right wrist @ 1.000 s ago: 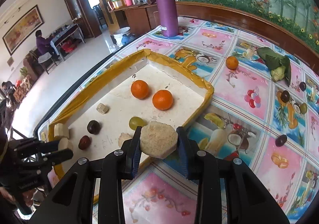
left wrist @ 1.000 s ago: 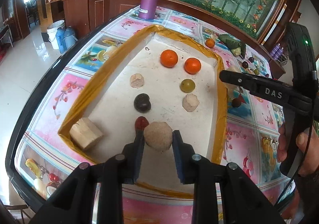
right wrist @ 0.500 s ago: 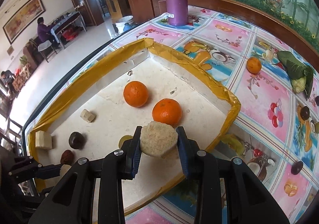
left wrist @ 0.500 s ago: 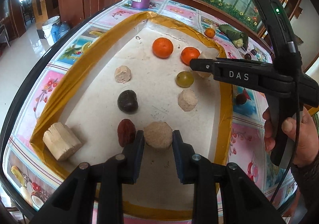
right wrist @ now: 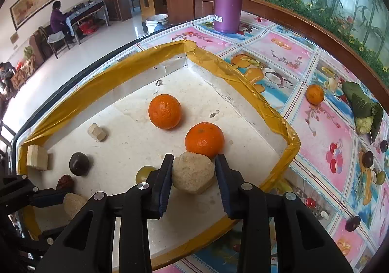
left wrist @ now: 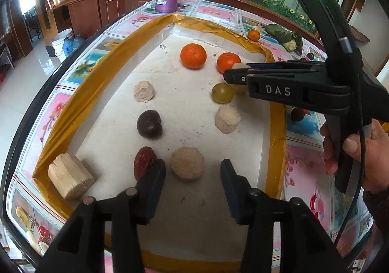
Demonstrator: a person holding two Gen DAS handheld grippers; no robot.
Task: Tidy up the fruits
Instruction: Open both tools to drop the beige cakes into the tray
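A second ago the left gripper (left wrist: 192, 175) pinched the round, grainy tan piece (left wrist: 186, 163); now its jaws are opening and stand clear of it, so it rests on the white floor of the gold-taped foam tray (left wrist: 279, 127), near edge, just right of a wrinkled red fruit (left wrist: 144, 160): that placement looks done. The right gripper (right wrist: 192, 175), lower than before, pinches a second crumbly, faceted tan lump (right wrist: 192, 172) just in front of the nearer of two glossy oranges (right wrist: 204, 139), probably about to set it down.
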